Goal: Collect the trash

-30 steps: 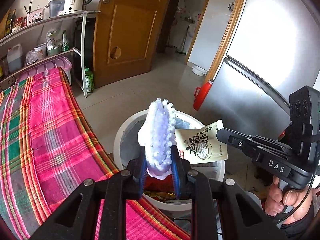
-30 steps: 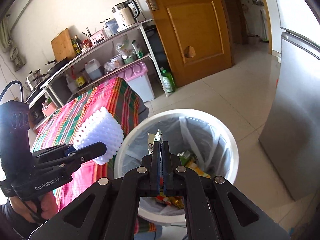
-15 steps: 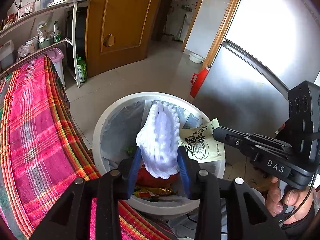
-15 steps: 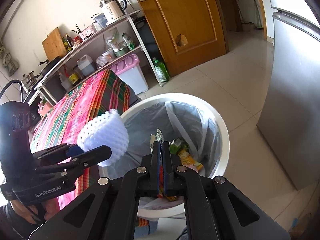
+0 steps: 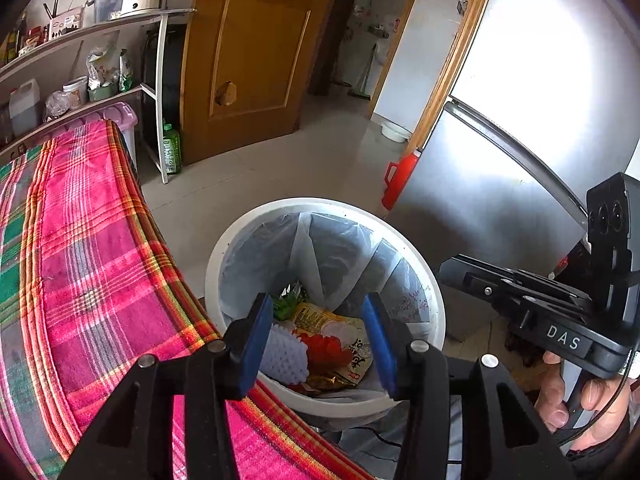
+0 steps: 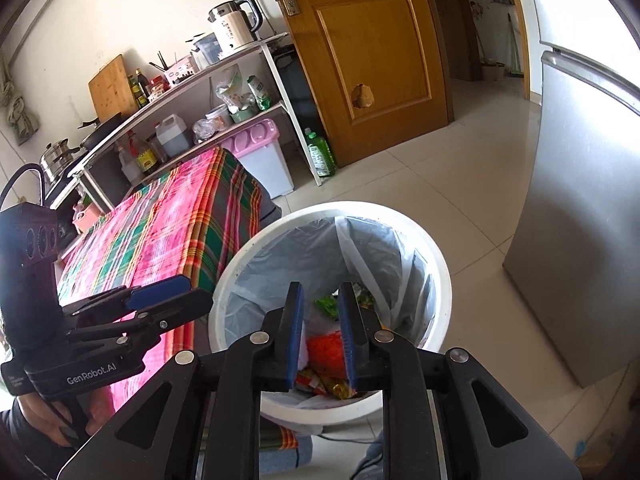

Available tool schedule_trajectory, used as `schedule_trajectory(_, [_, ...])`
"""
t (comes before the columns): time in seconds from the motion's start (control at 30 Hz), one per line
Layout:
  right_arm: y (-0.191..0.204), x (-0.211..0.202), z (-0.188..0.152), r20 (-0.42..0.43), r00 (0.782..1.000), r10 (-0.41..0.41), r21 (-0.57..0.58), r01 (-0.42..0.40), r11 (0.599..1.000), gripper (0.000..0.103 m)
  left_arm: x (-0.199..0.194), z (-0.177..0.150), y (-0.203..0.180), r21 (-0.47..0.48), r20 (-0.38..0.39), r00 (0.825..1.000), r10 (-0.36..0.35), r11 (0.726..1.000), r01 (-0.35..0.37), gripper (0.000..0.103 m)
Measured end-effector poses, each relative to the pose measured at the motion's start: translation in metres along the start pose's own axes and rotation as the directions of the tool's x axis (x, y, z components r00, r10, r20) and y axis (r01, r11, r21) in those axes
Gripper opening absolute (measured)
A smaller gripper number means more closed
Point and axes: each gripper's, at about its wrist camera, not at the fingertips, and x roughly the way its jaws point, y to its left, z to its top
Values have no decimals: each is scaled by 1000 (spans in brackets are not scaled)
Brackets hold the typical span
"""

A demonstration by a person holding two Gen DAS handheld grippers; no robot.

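Observation:
A white trash bin (image 5: 240, 236) (image 6: 440, 264) with a pale plastic liner stands on the floor beside the table. Inside it lie a white foam fruit net (image 5: 286, 354), a printed snack packet (image 5: 358, 354), red wrappers (image 6: 326, 348) and green scraps. My left gripper (image 5: 316, 316) hovers over the bin's near rim, its jaws opening with nothing between the blue pads. My right gripper (image 6: 320, 300) hangs over the bin too, jaws opening and empty. Each gripper shows in the other's view, held by a hand (image 5: 580, 396).
A table with a pink and green plaid cloth (image 5: 80, 264) (image 6: 168, 224) touches the bin's left side. A steel fridge (image 5: 520, 140) stands to the right, a red jug (image 5: 396, 180) at its foot. Shelves with a kettle (image 6: 234, 26), bottles and a pink bin (image 6: 260, 152) line the far wall beside a wooden door (image 6: 368, 52).
The left gripper opened and the foam net fell into the bin. The right gripper opened and its snack packet dropped in as well. Both views shifted slightly over the bin.

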Motion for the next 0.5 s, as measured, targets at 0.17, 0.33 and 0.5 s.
schedule_trajectory(0.17, [17, -19, -4, 34, 999, -13, -28, 14, 1000, 27, -25, -9, -1, 6, 36, 999, 13, 1000, -13, 51])
schedule_trajectory(0.33, [37, -38, -13, 60, 998, -8, -55, 12, 998, 35, -56, -20, -5, 28, 86, 996, 28, 999, -30, 55])
schedule_trajectory(0.5, [58, -54, -26, 77, 997, -9, -85, 16, 996, 38, -85, -33, -7, 28, 128, 990, 57, 998, -61, 58])
